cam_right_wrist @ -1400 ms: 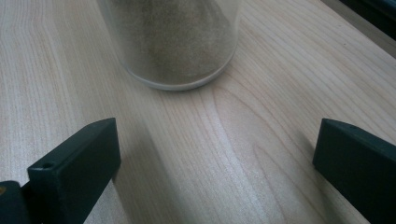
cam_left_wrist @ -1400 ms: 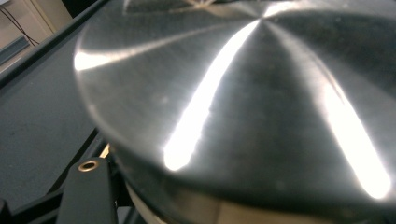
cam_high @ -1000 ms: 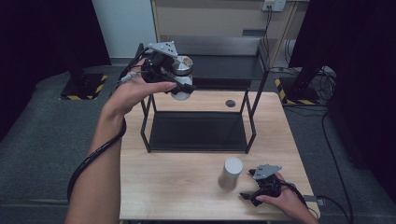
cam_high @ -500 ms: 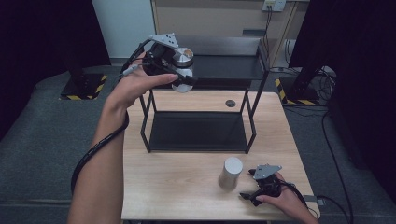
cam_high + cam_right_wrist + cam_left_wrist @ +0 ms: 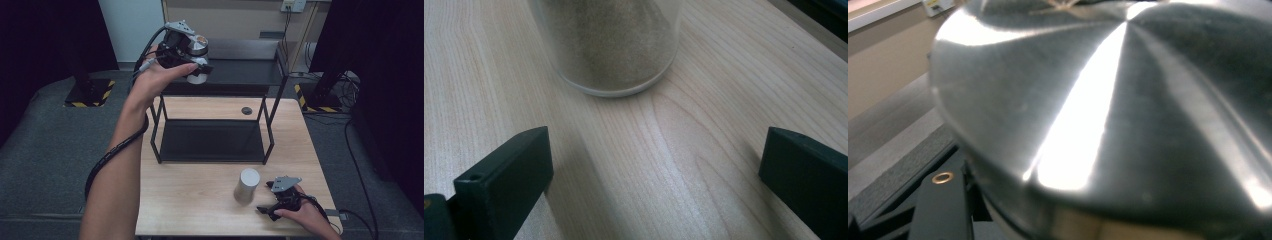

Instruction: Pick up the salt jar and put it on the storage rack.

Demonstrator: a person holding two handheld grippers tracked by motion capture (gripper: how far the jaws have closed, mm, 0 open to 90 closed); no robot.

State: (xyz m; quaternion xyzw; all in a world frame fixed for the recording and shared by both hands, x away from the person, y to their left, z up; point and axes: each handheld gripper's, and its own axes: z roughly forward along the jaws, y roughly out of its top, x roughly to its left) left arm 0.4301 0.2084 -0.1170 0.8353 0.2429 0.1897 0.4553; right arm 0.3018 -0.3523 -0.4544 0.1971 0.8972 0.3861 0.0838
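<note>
Above the black shelf rack [image 5: 215, 80] at the far side of the surface [image 5: 190, 200], the person's left hand [image 5: 160, 77] holds the left tongs [image 5: 192, 62] raised in the air, clamped on a jar with a shiny metal lid [image 5: 199, 46]. Seen from the left gripper view, that brushed steel lid [image 5: 1118, 100] sits right against the camera, with one black jaw showing at the lower left and the jar's pale body just below the lid's rim.

Near the front right corner of the surface, the right hand [image 5: 300, 215] rests with the right tongs [image 5: 267, 210] lying low on the wood, jaws spread wide apart and holding nothing. A second, light-coloured jar [image 5: 247, 185] stands upright just beside them, to their left in the high view. From the right gripper view this jar [image 5: 609, 45] stands ahead of the open jaws, apart from both, with sandy powder visible through its clear wall.

A small dark round disc [image 5: 246, 110] lies on the surface behind the rack.
</note>
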